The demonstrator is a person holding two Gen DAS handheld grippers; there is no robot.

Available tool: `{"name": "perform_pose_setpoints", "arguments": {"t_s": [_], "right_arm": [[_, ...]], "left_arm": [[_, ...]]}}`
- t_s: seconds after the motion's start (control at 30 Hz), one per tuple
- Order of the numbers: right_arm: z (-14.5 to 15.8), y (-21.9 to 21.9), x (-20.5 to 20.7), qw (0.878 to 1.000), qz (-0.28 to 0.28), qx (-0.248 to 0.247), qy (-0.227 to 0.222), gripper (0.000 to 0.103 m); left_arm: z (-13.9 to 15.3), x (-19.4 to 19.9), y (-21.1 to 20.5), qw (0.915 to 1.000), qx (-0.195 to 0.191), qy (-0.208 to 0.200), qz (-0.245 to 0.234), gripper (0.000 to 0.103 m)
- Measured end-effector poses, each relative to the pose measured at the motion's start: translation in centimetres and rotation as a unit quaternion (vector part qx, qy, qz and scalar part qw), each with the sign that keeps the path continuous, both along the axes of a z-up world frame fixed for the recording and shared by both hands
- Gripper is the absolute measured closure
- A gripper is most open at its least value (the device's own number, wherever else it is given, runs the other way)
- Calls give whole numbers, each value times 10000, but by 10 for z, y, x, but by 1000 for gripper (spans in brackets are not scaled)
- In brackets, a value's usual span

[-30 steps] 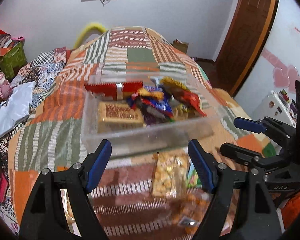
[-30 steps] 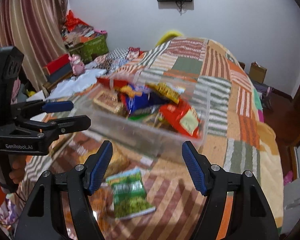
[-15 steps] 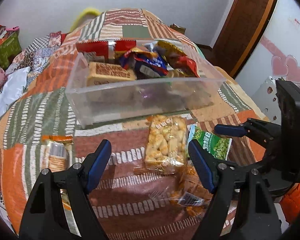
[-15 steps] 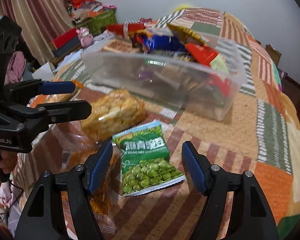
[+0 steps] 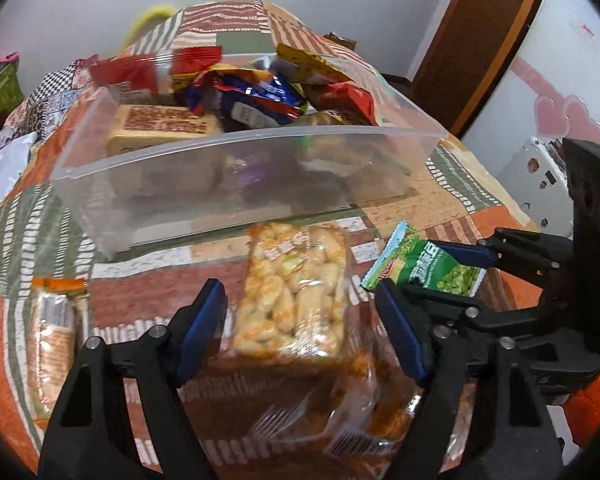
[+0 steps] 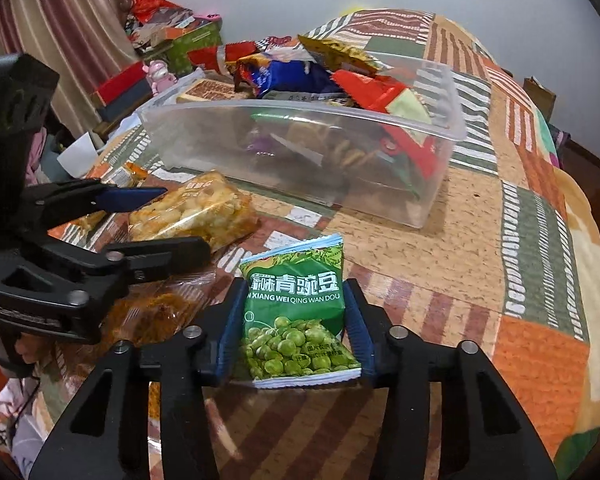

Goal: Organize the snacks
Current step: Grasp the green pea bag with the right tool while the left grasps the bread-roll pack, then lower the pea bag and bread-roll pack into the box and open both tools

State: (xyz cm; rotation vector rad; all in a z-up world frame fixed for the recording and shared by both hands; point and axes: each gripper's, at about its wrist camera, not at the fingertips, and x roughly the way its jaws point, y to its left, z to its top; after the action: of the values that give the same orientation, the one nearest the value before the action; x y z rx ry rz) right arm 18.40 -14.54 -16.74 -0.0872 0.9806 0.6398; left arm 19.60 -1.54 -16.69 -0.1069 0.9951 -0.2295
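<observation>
A clear plastic bin (image 5: 236,184) full of snack packets sits on the patchwork bedspread; it also shows in the right wrist view (image 6: 440,184). My right gripper (image 6: 294,332) is shut on a green pea packet (image 6: 296,316), which also shows in the left wrist view (image 5: 432,268). My left gripper (image 5: 300,328) is open, its fingers on either side of a clear bag of yellow puffed snacks (image 5: 296,292), seen from the right wrist too (image 6: 192,212). A clear bag of orange snacks (image 5: 364,408) lies under it.
A small orange-and-clear packet (image 5: 56,332) lies to the left of my left gripper. The bedspread (image 6: 540,240) runs on to the right. Boxes and clutter (image 6: 172,40) stand past the bed's left side. A wooden door (image 5: 484,40) is at the back right.
Both grippers have dropped lower and closer to the bed. My right gripper has closed on the green pea packet. My left gripper has moved over the yellow snack bag, still open.
</observation>
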Motion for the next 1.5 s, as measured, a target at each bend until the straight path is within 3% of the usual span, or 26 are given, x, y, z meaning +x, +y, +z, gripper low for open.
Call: {"name": "perform_pose_setpoints", "arguments": {"t_s": [0.13, 0.17, 0.43, 0.83, 1.23, 1.5], "right_arm": [[3, -10, 1, 9998, -173, 95, 5, 61], [4, -12, 1, 9997, -221, 143, 15, 61], [18, -15, -4, 9989, -317, 330, -127, 61], [53, -20, -4, 9958, -393, 635, -532, 61], [75, -14, 18, 9914, -457, 914, -813, 61], [76, 0, 42, 9910, -464, 931, -841, 61]], "left_arm": [[-6, 3, -5, 9999, 77, 71, -33, 47], [-6, 3, -5, 9999, 69, 89, -42, 56], [-1, -5, -1, 10000, -1, 8, -4, 57], [41, -25, 16, 9986, -109, -488, 185, 57], [77, 4, 33, 9952, -154, -911, 326, 57], [78, 37, 46, 9939, -113, -965, 527, 57]]}}
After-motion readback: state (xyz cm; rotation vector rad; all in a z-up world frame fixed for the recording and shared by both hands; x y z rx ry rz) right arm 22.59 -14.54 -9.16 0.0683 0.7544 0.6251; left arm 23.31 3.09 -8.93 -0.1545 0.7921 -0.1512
